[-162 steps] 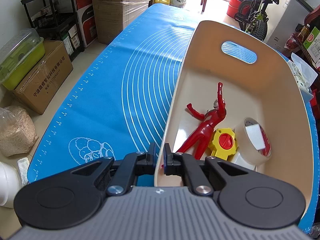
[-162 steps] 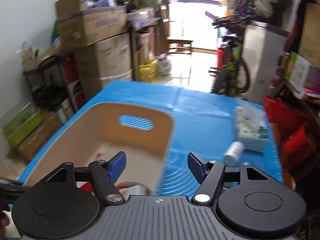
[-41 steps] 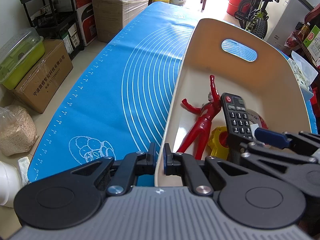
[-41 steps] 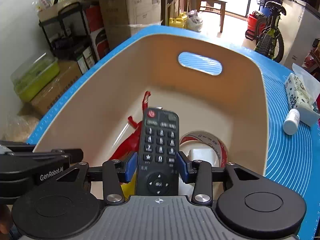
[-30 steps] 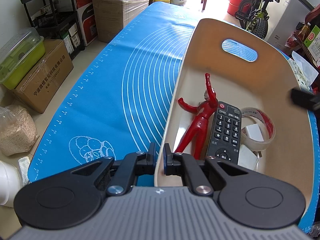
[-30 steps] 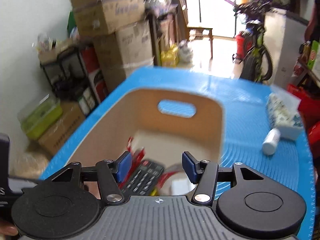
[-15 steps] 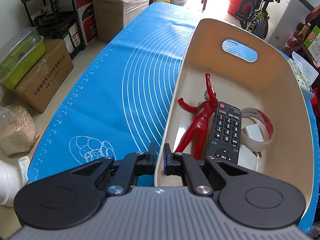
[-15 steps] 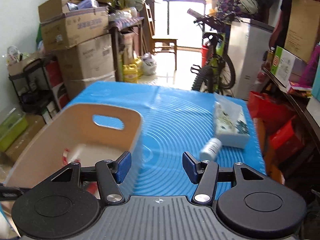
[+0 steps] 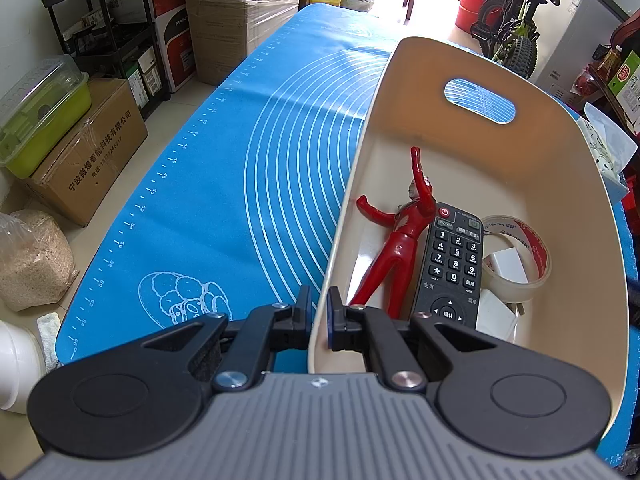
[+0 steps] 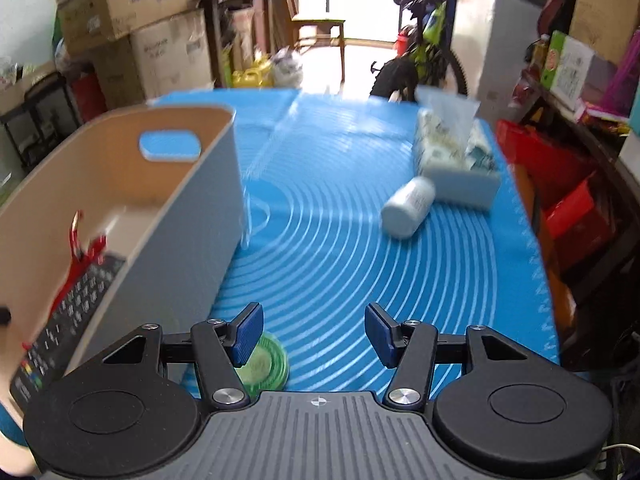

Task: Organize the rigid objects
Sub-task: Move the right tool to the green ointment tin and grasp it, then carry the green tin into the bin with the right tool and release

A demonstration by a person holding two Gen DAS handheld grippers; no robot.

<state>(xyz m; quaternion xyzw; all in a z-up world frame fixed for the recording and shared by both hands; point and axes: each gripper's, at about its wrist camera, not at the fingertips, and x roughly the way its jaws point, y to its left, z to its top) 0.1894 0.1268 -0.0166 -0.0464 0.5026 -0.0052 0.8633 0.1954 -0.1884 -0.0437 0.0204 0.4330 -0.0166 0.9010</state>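
Right wrist view: my right gripper point(image 10: 314, 330) hangs spread and empty over the blue mat point(image 10: 340, 240). A green round lid point(image 10: 262, 362) lies just under its left finger. Toward the mat's far right corner, a white bottle point(image 10: 408, 208) lies on its side, touching the tissue pack point(image 10: 456, 160). It looks light, stiff and prone to rolling, so I'd grip across its middle. My left gripper point(image 9: 318, 314) pinches the bin point(image 9: 580, 240) by its near wall.
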